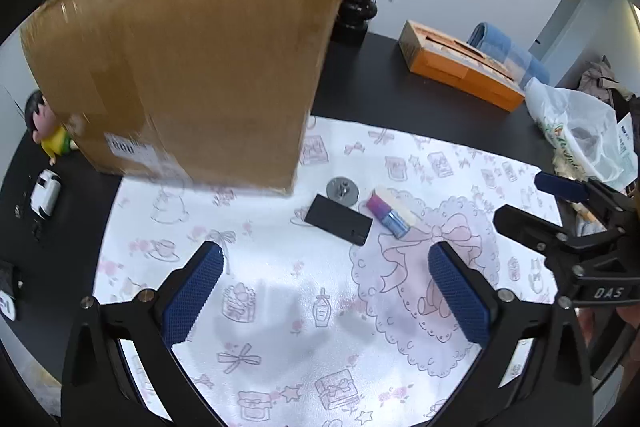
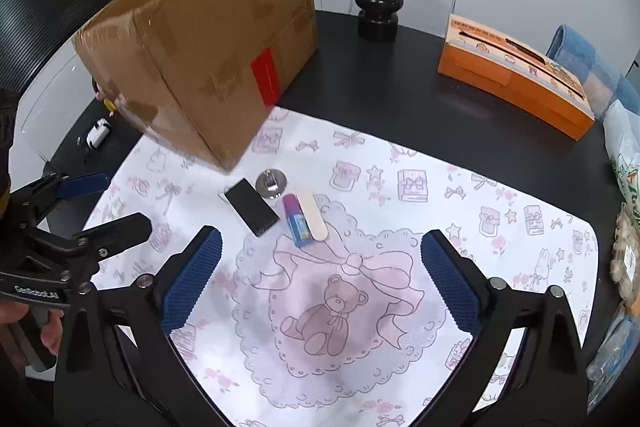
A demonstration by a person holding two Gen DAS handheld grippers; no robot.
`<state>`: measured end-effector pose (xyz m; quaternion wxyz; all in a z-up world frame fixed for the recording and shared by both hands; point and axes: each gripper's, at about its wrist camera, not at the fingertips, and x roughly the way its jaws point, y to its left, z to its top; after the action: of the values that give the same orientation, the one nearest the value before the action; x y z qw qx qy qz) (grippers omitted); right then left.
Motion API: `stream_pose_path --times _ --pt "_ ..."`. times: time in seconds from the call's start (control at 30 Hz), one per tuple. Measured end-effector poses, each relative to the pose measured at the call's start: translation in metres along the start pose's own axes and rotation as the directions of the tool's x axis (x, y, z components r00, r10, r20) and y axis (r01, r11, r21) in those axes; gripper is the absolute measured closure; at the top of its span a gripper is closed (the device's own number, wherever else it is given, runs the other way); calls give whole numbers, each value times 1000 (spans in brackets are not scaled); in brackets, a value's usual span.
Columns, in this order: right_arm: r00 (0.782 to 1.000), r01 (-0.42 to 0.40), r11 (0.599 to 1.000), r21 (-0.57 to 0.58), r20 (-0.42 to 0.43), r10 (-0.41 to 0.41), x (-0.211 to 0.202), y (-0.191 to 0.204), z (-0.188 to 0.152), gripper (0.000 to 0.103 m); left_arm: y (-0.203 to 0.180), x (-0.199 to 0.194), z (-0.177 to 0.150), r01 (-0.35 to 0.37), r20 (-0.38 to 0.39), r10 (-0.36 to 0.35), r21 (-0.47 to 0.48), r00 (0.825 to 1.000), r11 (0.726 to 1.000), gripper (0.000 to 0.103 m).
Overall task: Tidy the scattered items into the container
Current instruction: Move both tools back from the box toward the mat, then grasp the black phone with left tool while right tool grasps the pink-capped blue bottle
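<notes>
An open cardboard box stands at the far left of the patterned mat, its outline blurred. Just right of its near corner lie a black flat rectangular object, a silver round disc, a purple-blue tube and a cream flat stick. My left gripper is open and empty, short of these items. My right gripper is also open and empty, just short of the tube.
On the round black table stand a black vase with pale roses, an orange box, a blue towel and plastic bags at the right. A figurine and a white toy car sit left of the box.
</notes>
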<state>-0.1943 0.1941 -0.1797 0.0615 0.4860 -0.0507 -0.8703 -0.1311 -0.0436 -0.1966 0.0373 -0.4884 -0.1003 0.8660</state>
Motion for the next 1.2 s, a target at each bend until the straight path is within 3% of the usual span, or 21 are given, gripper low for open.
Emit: stream_pose_path --times 0.1,0.2,0.5,0.77,0.87,0.97,1.2 --pt "999 -13 1000 -3 -37 13 17 -2 -9 17 1 22 -9 -19 -31 18 -6 999 1000 1" --pt "998 -23 1000 -13 -67 23 33 -2 -16 22 1 40 -16 -10 -47 10 -11 999 1000 3" --pt "990 -60 998 -19 -128 57 79 0 -17 28 0 77 -21 -12 -92 11 -11 996 1000 19" --pt "984 -43 994 -103 -177 24 112 11 -10 29 7 83 -20 -14 -109 11 -22 994 1000 20" --pt "982 -32 990 -138 -188 5 122 18 -9 39 8 84 -18 -11 -116 8 -23 993 1000 20" --pt "981 -35 989 -147 -195 6 122 20 -12 65 10 85 -18 -9 -122 6 -31 993 999 20" --pt "979 -44 988 -149 -205 12 115 21 -27 68 14 88 -18 8 -130 -13 -41 991 999 20"
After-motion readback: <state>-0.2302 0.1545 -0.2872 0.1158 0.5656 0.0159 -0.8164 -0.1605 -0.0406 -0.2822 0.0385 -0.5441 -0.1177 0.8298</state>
